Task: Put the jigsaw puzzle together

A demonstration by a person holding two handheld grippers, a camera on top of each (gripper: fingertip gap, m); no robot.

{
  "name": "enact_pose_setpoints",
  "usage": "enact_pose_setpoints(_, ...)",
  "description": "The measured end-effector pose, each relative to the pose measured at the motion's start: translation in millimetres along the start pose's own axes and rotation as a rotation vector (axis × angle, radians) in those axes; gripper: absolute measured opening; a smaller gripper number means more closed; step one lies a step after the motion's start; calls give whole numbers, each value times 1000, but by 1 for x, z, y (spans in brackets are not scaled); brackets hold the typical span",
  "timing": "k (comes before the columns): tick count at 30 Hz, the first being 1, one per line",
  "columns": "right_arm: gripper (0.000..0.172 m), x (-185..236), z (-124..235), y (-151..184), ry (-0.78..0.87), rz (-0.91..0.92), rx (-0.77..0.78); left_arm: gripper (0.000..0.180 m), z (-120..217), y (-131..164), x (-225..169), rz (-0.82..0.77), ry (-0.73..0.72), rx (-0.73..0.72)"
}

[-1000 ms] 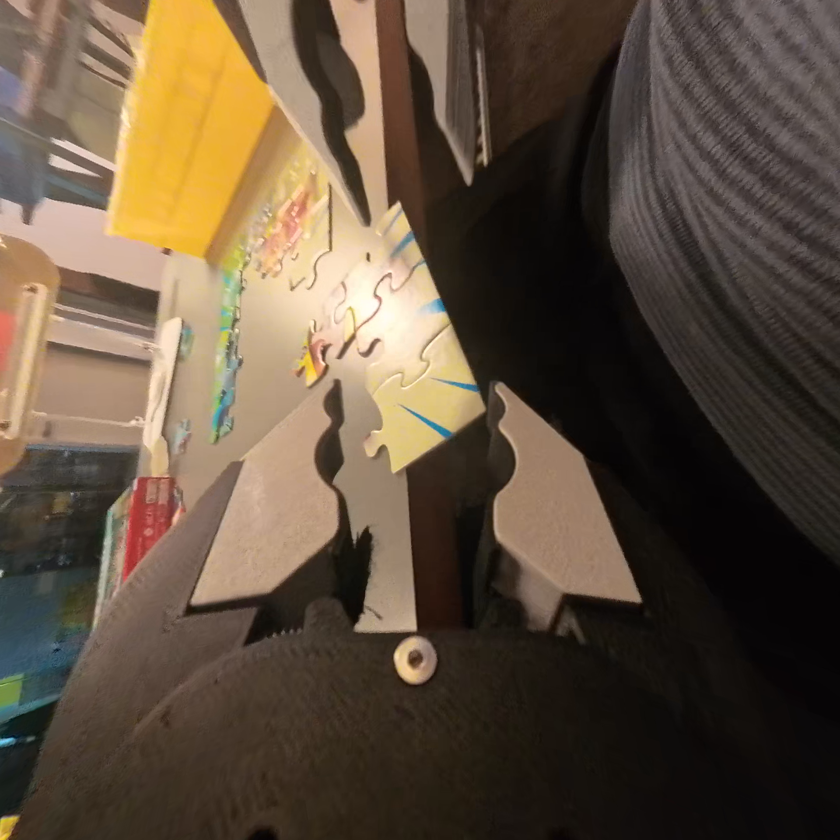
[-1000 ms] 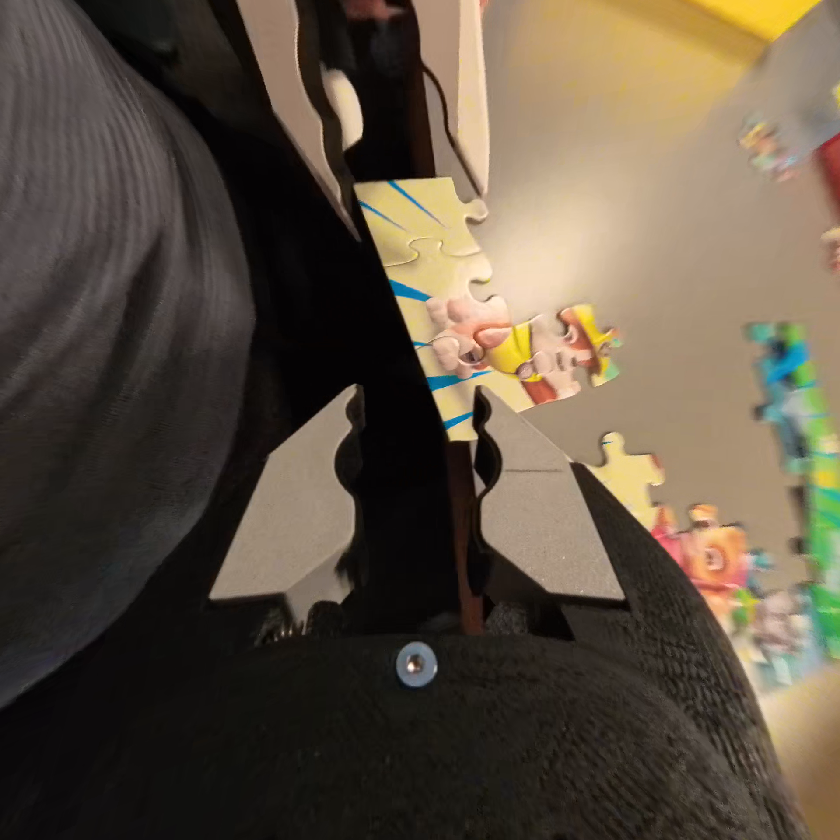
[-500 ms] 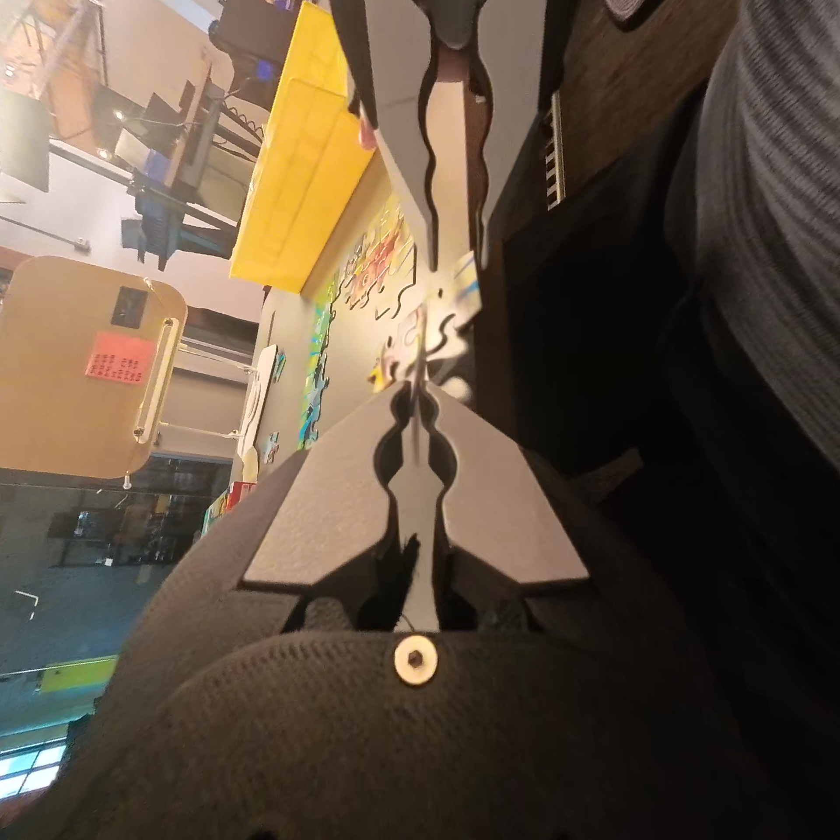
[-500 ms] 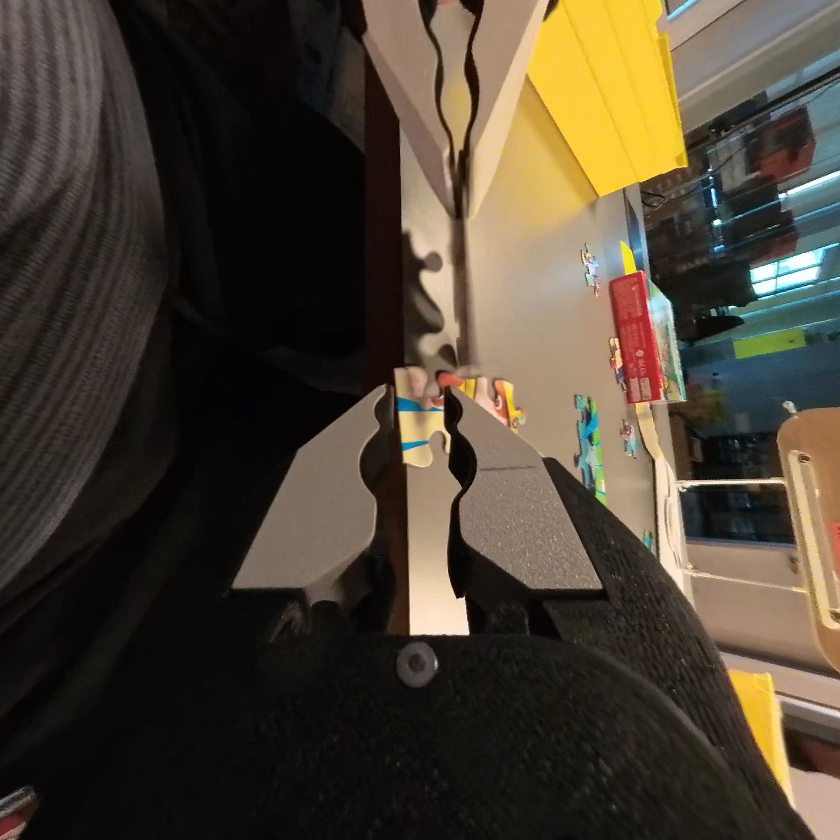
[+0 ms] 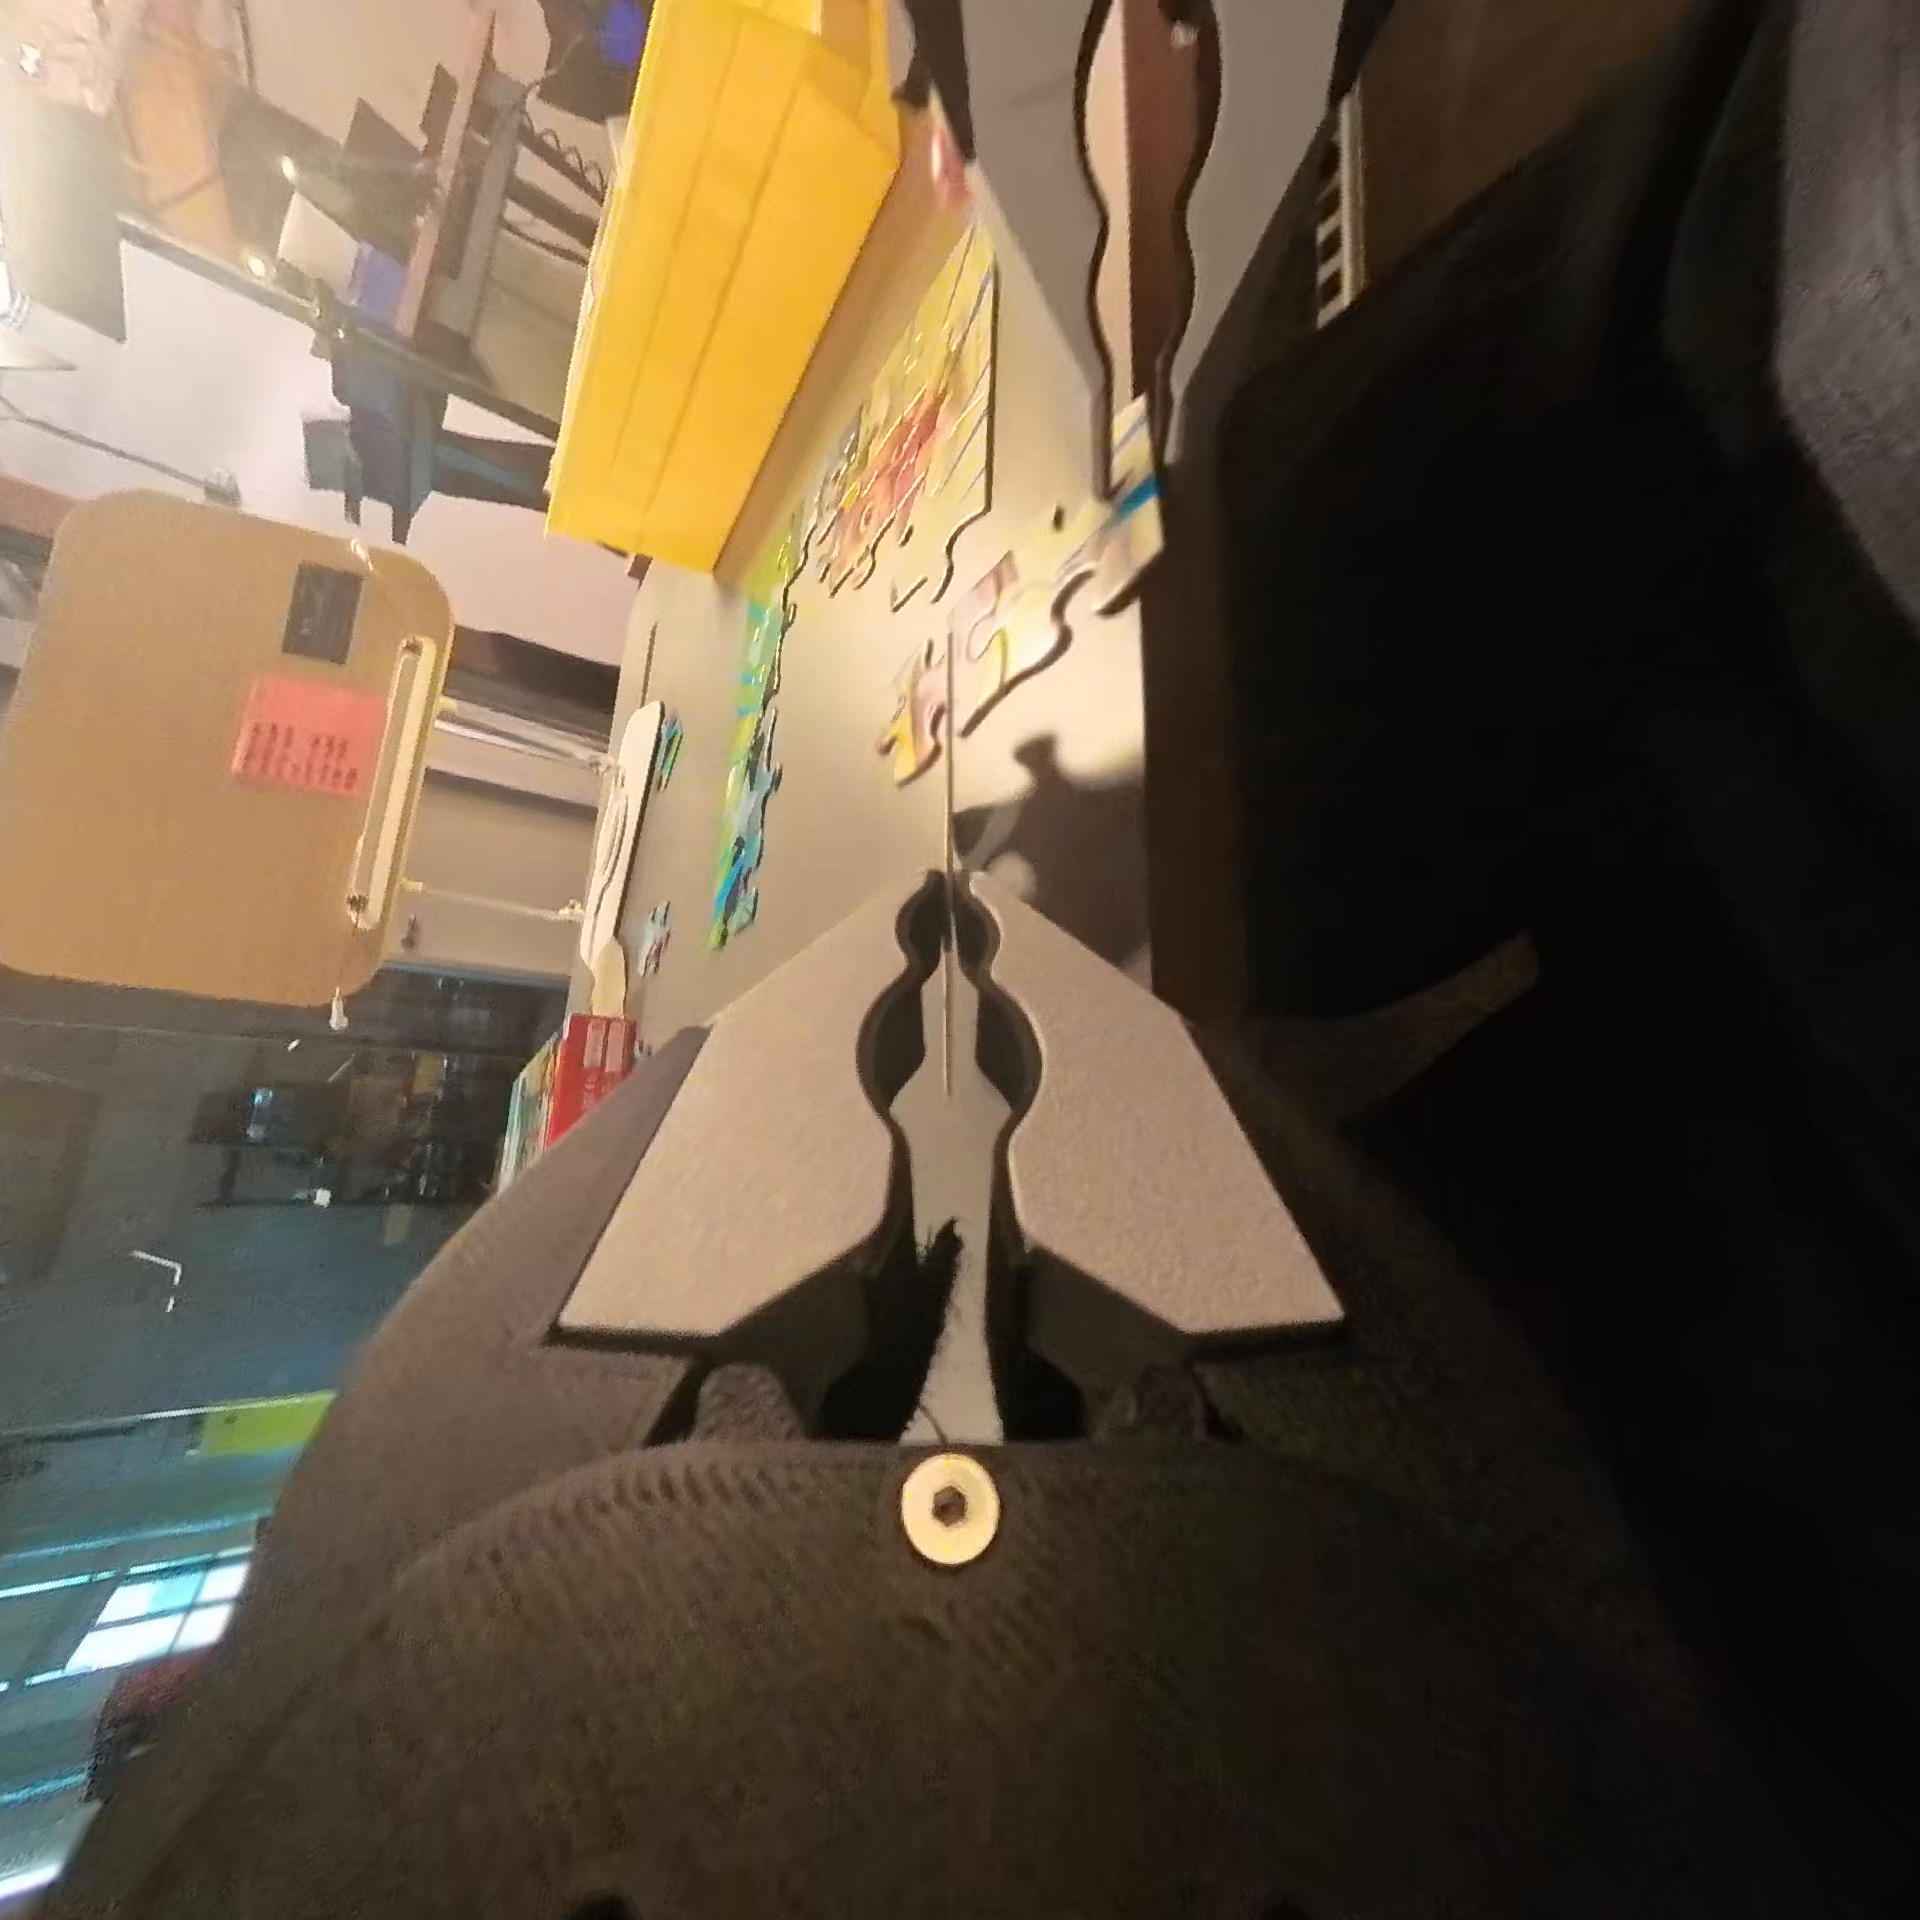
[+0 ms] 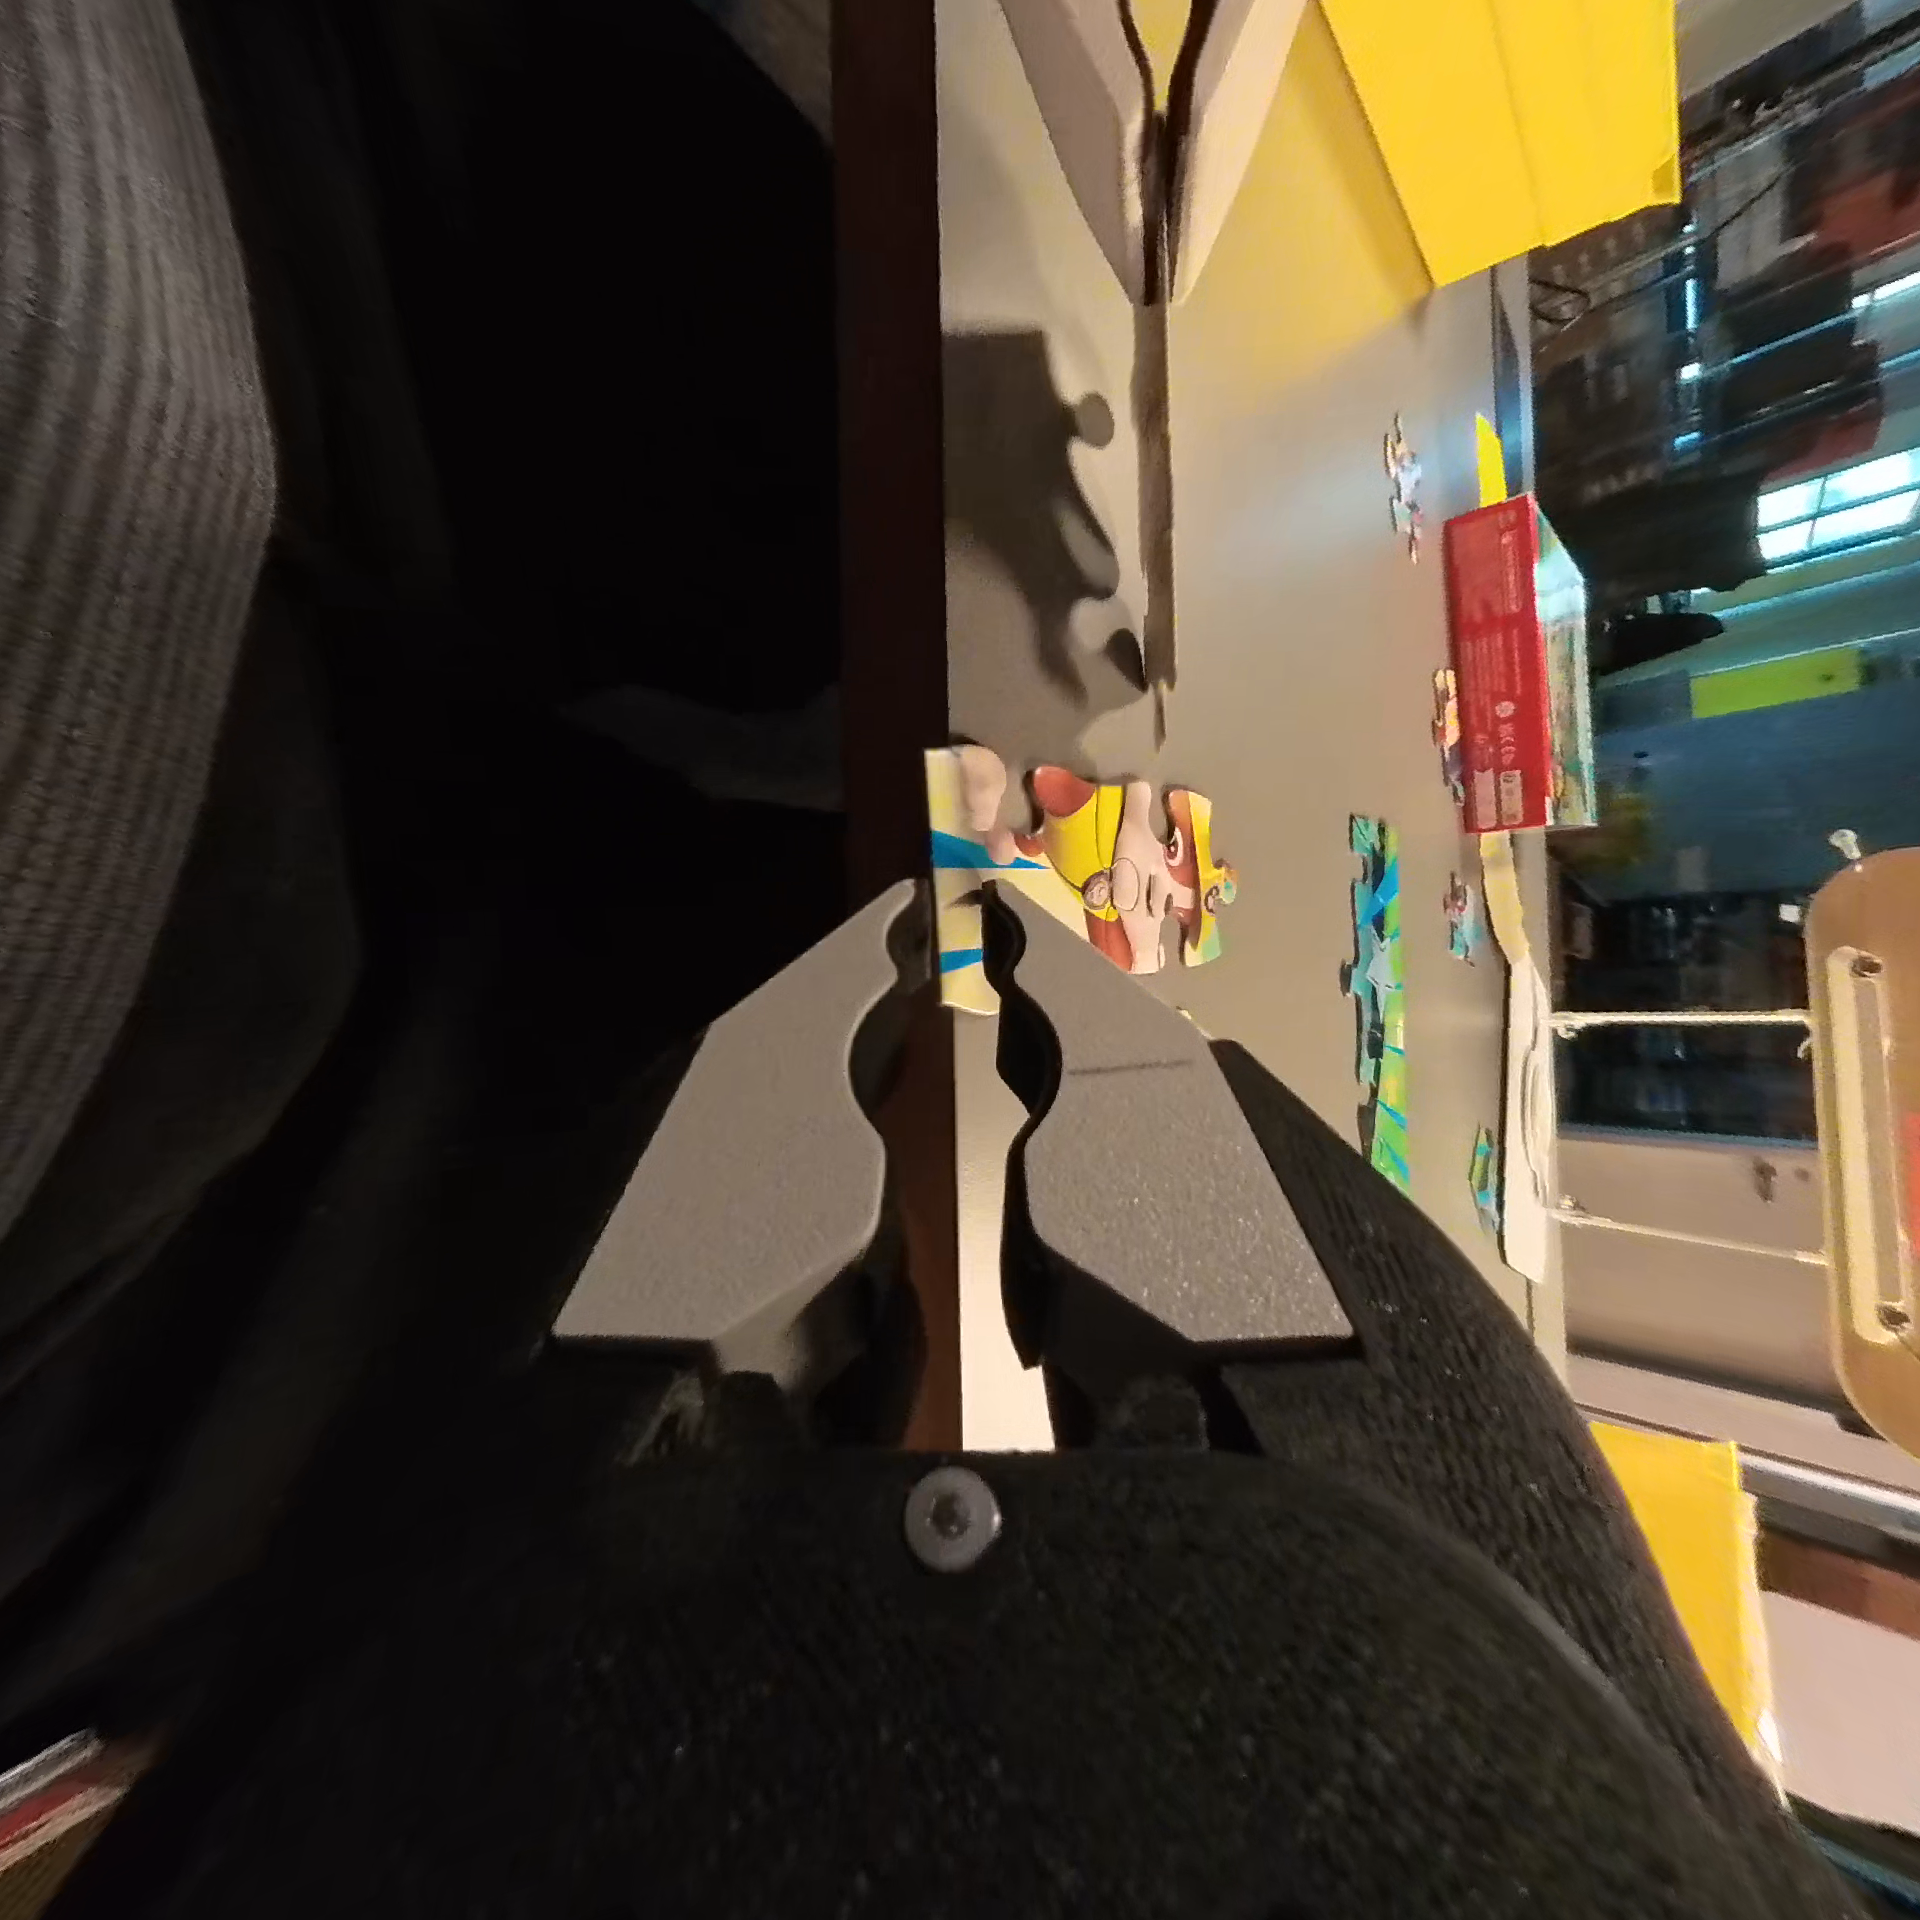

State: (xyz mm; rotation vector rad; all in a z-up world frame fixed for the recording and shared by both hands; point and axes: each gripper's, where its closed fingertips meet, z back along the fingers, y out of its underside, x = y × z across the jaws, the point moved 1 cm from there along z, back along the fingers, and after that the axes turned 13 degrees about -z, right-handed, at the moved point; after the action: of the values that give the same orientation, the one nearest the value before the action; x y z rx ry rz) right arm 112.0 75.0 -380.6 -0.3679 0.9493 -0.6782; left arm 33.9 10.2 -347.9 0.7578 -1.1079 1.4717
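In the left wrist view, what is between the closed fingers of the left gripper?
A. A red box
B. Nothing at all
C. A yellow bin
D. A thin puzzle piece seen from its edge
D: the left gripper is shut on a thin puzzle piece, which shows edge-on as a narrow pale line running forward from its fingertips above the grey table.

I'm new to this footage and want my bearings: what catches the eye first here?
The left gripper is clamped on a thin puzzle piece, which hangs edge-on above the grey table and throws a jigsaw-shaped shadow on it. The right gripper straddles a cartoon-dog puzzle cluster that overhangs the table's near edge. A bright yellow box stands at the far side.
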Motion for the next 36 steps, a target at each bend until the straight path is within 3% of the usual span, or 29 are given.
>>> enact_pose_setpoints(14, 0, -41, 9, -10, 247, 112, -107, 0, -4, 8, 0, -68, -27, 3)
enact_pose_setpoints(23, 0, -44, -12, 6, 311, 325, -15, 1, -12, 11, 3, -96, -17, -7)
enact_pose_setpoints(36, 0, -58, -19, 21, 329, 256, 120, 1, -20, 12, 7, -135, -10, -24)
